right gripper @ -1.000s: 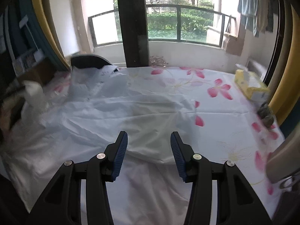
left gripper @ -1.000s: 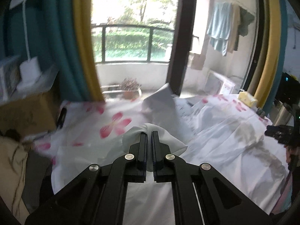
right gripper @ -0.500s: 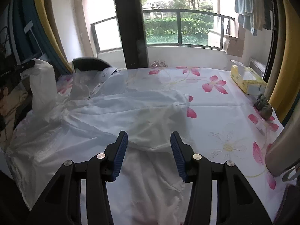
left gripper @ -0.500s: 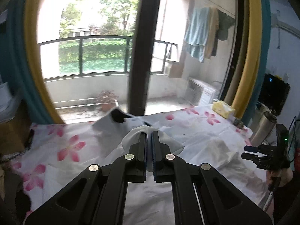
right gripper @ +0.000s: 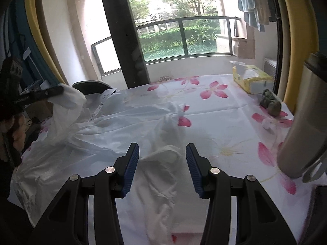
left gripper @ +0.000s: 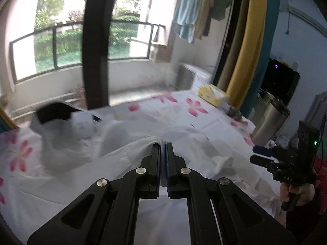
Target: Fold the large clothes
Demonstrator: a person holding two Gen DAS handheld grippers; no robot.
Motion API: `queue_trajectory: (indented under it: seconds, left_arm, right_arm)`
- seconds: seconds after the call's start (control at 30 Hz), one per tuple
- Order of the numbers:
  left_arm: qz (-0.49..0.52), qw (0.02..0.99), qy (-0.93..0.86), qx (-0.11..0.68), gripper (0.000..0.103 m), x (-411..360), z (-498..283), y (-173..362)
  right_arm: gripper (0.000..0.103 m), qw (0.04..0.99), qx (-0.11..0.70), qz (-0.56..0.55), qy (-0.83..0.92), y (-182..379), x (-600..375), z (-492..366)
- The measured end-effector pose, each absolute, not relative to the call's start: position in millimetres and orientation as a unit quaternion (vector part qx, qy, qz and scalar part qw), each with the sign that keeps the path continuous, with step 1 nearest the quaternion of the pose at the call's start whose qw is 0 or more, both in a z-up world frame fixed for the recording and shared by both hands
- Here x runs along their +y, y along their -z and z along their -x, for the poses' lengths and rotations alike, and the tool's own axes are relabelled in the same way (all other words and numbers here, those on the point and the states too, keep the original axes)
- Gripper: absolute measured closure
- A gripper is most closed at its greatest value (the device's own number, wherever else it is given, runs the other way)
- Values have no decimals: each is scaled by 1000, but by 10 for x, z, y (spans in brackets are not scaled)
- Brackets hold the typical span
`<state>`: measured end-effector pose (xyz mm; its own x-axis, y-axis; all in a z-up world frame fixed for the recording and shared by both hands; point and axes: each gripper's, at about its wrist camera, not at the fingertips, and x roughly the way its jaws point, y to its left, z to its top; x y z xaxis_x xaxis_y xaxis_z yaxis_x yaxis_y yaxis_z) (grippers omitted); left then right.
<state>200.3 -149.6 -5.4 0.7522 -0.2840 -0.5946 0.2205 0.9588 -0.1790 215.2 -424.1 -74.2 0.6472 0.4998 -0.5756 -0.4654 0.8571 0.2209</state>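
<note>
left wrist view shows the left gripper (left gripper: 162, 146) pinching the white shirt (right gripper: 114, 130) spread on the floral sheet (right gripper: 229, 106), right gripper (right gripper: 162, 153) gaping empty; a fast drag could slip the fabric free.

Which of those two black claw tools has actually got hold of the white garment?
The left gripper: its fingers are pinched shut on a fold of the white garment. The right gripper hangs above the cloth, fingers apart, gripping nothing.
</note>
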Motion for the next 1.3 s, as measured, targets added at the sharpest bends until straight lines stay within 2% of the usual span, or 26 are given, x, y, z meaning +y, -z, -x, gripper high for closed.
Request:
queue_trajectory:
  seconds: [0.1, 0.13, 0.2, 0.23, 0.27, 0.4, 0.6, 0.9, 1.23, 1.27, 1.3]
  left_arm:
    - [58, 921, 150, 355, 98, -1641, -2089, 208]
    - [61, 914, 155, 369, 94, -1689, -2120, 270]
    - [67, 907, 162, 384, 72, -1724, -2137, 343]
    - [76, 903, 167, 387, 55, -1716, -2112, 364]
    - [82, 902, 173, 387, 51, -1702, -2088, 375]
    - [80, 906, 172, 379, 51, -1496, -1861, 335]
    - [84, 918, 102, 374, 51, -770, -1465, 342]
    - [116, 909, 10, 401, 51, 255, -1198, 707]
    - [163, 899, -5, 406, 51, 778, -1114, 1007]
    - [166, 898, -4, 407, 51, 807, -1108, 1032]
    - [167, 897, -2, 408, 51, 821, -1106, 1049]
  right_arm:
    - [55, 908, 327, -23, -260, 744, -4298, -2147]
    - [55, 908, 329, -23, -259, 745, -4317, -2146]
    - [55, 908, 331, -21, -256, 753, -4329, -2135]
    - [55, 908, 333, -21, -255, 756, -4331, -2127]
    - [55, 907, 335, -20, -253, 763, -4330, -2124]
    - [55, 903, 345, -14, -255, 790, -4283, -2124]
    - [55, 894, 363, 13, -262, 855, -4042, -2190]
    - [55, 872, 383, 66, -296, 840, -3430, -2432]
    - [56, 835, 448, 99, -304, 1158, -2852, -2659]
    - [59, 833, 448, 107, -305, 1176, -2806, -2653]
    - [76, 832, 448, 112, -308, 1178, -2783, -2643]
